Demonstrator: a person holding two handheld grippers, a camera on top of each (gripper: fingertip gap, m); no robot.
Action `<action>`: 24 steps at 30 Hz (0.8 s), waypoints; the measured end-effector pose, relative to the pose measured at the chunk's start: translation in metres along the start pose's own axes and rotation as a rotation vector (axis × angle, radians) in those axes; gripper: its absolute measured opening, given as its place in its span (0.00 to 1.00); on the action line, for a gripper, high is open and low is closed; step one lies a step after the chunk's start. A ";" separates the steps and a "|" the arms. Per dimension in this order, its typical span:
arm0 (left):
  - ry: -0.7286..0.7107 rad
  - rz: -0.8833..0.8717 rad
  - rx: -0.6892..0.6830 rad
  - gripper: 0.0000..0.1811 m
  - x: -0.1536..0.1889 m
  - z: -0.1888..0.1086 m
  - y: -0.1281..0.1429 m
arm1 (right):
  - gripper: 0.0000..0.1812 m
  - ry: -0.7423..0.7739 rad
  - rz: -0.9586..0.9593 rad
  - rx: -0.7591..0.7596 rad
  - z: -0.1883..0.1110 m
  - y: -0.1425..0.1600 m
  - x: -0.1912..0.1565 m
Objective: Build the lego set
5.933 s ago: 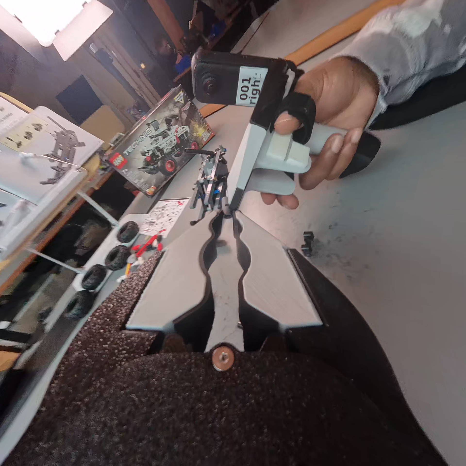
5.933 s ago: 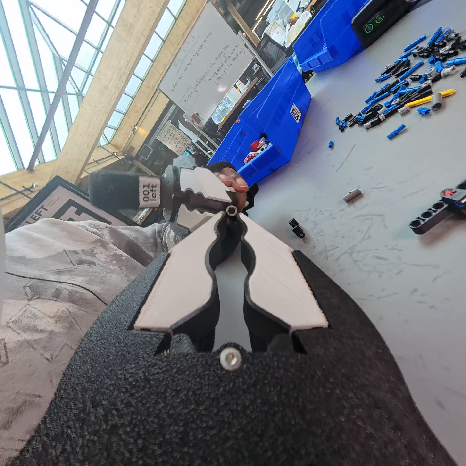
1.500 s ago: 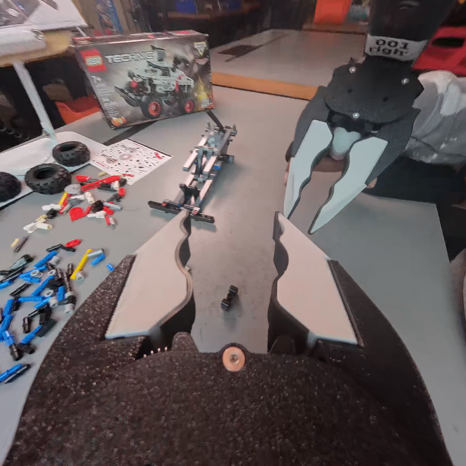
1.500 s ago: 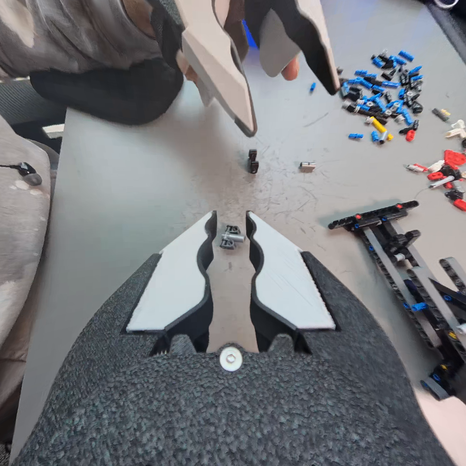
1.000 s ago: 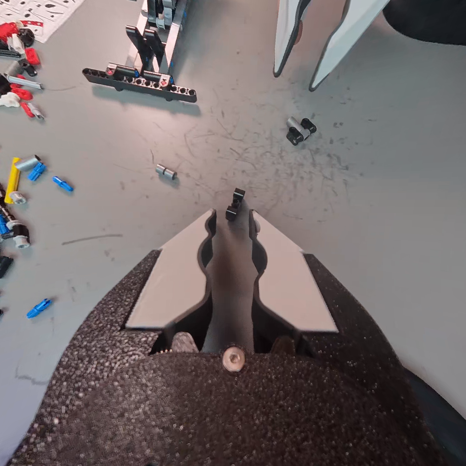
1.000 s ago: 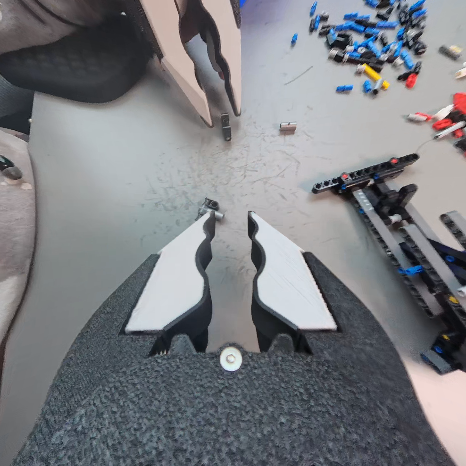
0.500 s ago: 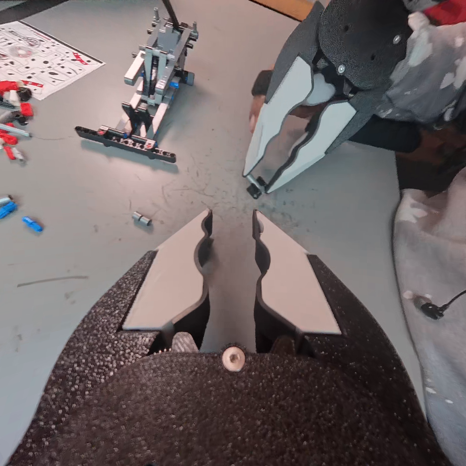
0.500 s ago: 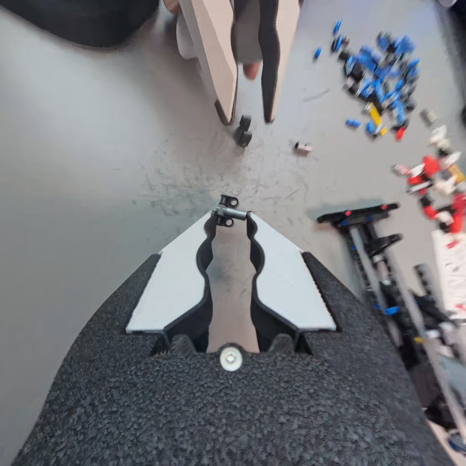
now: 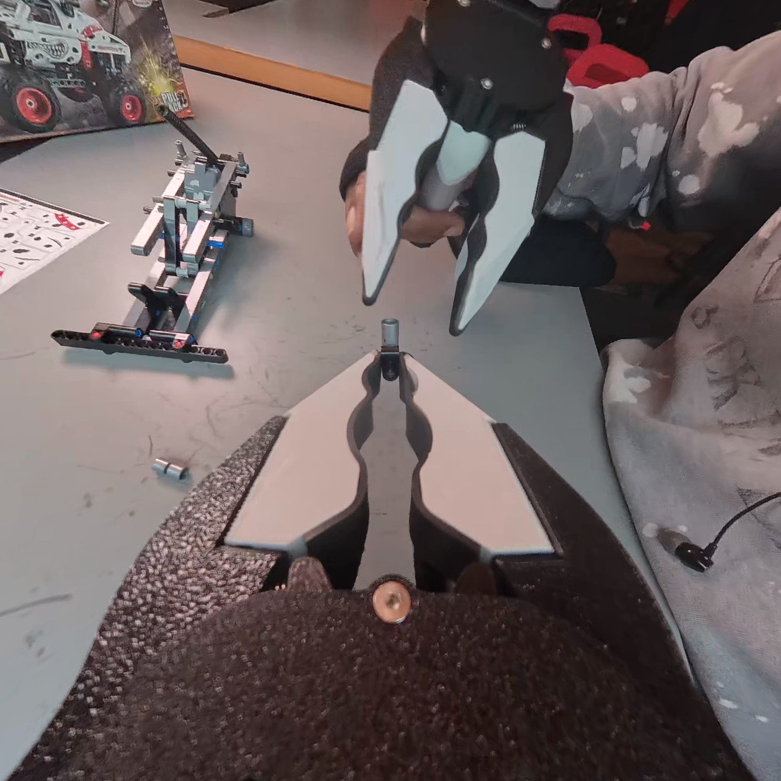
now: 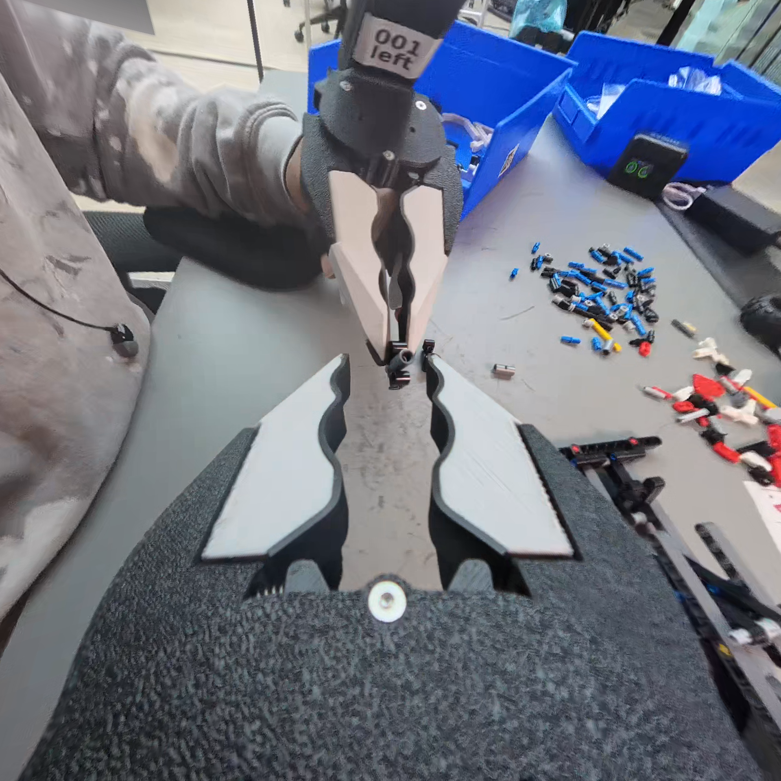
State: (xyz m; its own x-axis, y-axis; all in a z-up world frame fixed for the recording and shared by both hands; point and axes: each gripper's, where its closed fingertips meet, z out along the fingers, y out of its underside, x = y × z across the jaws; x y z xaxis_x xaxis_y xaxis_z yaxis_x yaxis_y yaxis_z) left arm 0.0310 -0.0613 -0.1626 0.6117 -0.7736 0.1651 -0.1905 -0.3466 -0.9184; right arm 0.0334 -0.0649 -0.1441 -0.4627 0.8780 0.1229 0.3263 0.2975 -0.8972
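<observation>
Grippers tip to tip above a grey table (image 9: 296, 401). Left gripper (image 9: 389, 359) pinched tight on a little black and grey piece (image 9: 389, 338), held up off the table, with the grey end poking out past the tips. Right gripper (image 9: 412, 316) just across from it, fingers spread wide apart with nothing between them, tips pointing down at the little piece but not touching it. Same thing from the other side: right gripper (image 10: 385, 360) with a wide gap, and left gripper (image 10: 397, 344) hanging in from the top. Its two fingers together on the little black and grey piece (image 10: 400, 362), right in the middle of that gap. One more small black bit (image 10: 429, 346) just beside one fingertip of the right gripper; on the table or not, hard to tell. Half-built grey and black car frame (image 9: 177, 253) lying on the table, well off to one side. Near it, a white sticker sheet (image 9: 34, 241) and the set's box (image 9: 76, 63) with a monster truck picture. Short grey tube (image 9: 169, 470) alone on the table near the left gripper. Farther back, a heap of blue and black pins (image 10: 604, 291) and a bunch of red and white parts (image 10: 727, 405). Blue bins (image 10: 486, 97) at the far side of the table. Grey spotted sleeve (image 10: 190, 139) behind the left gripper.
</observation>
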 end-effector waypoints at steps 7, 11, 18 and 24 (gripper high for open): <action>-0.018 0.054 -0.010 0.06 0.004 0.005 0.000 | 0.04 -0.063 0.070 -0.032 0.007 0.008 0.002; -0.140 0.036 -0.041 0.15 -0.023 -0.008 0.005 | 0.04 0.022 -0.006 -0.242 -0.002 0.043 0.023; -0.369 -0.181 -0.139 0.14 -0.090 -0.043 0.041 | 0.04 0.064 0.052 -0.448 -0.024 0.101 0.046; -0.433 -0.240 -0.235 0.15 -0.111 -0.029 0.055 | 0.04 0.070 0.031 -0.457 -0.021 0.106 0.044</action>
State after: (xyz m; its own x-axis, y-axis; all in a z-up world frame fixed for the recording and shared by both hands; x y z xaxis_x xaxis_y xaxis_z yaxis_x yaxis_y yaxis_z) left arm -0.0701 -0.0102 -0.2212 0.9096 -0.3868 0.1516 -0.1428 -0.6337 -0.7603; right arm 0.0651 0.0132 -0.2253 -0.3952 0.9077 0.1411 0.6764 0.3915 -0.6238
